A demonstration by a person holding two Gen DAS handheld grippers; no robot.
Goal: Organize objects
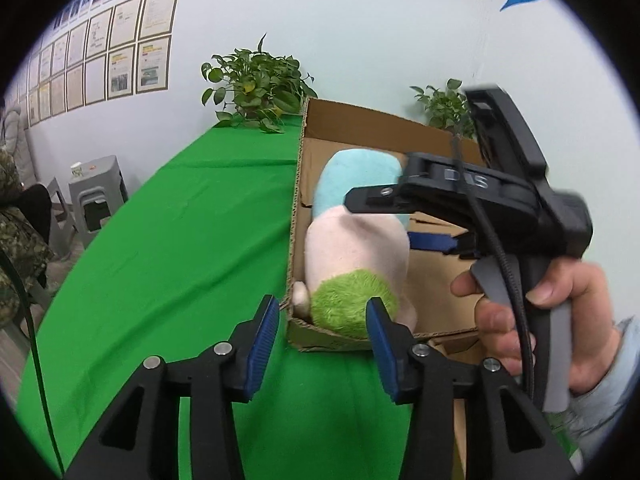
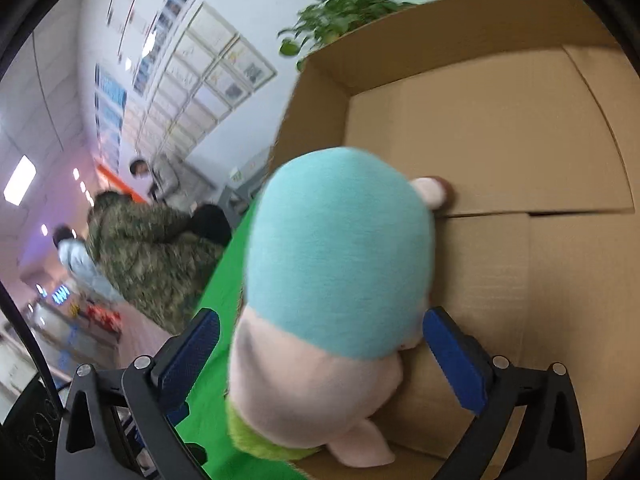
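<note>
Left wrist view: plush [image 1: 356, 248] lying in box [image 1: 304, 184] frame centre, left gripper [image 1: 323, 344] jaws spread on nothing, right gripper [image 2: 322, 364] jaws wide, clear of plush.

The plush toy [image 1: 356, 240] is soft matt fabric with a shaggy green patch. The box [image 2: 500, 152] is plain matt corrugated cardboard. Smooth green cloth covers the tabletop [image 1: 180, 240]. Ribbed blue pads [image 1: 262, 346] line matt black plastic fingers.
</note>
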